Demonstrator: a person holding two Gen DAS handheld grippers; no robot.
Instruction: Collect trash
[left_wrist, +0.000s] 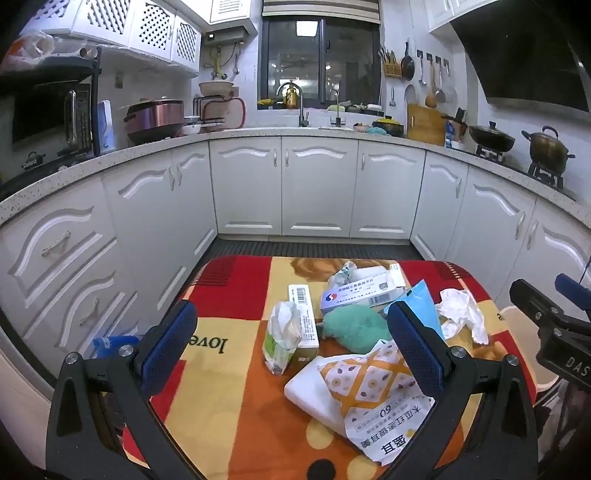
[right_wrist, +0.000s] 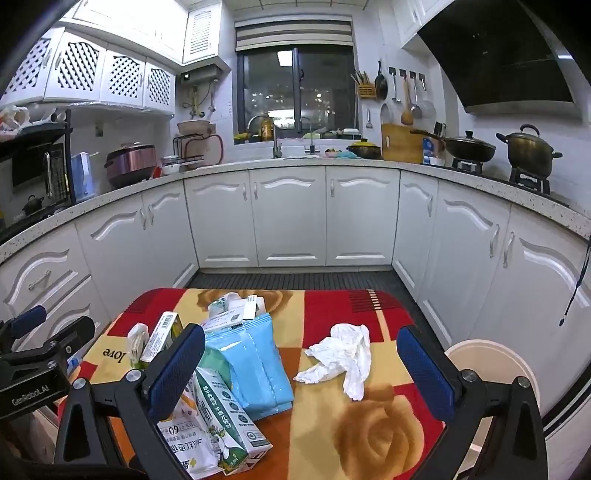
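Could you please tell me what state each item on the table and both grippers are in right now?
left gripper: open, fingers wide apart, holding nothing.
right gripper: open, holding nothing.
white tissue: crumpled, lying loose on the tablecloth.
blue packet: lying flat, apparently empty.
patterned bag: flattened and creased.
green cloth: bunched up.
milk carton: lying on its side.
white bin: lid state unclear.

i log white base cabinets (left_wrist: 317, 184) under a speckled countertop (right_wrist: 480, 177), a dark window (right_wrist: 295, 88) above the sink faucet (left_wrist: 301, 107), a copper-coloured cooker (left_wrist: 155, 116), a microwave (left_wrist: 48, 114), a lidded pot (right_wrist: 528, 149), a wooden cutting board (right_wrist: 400, 142).
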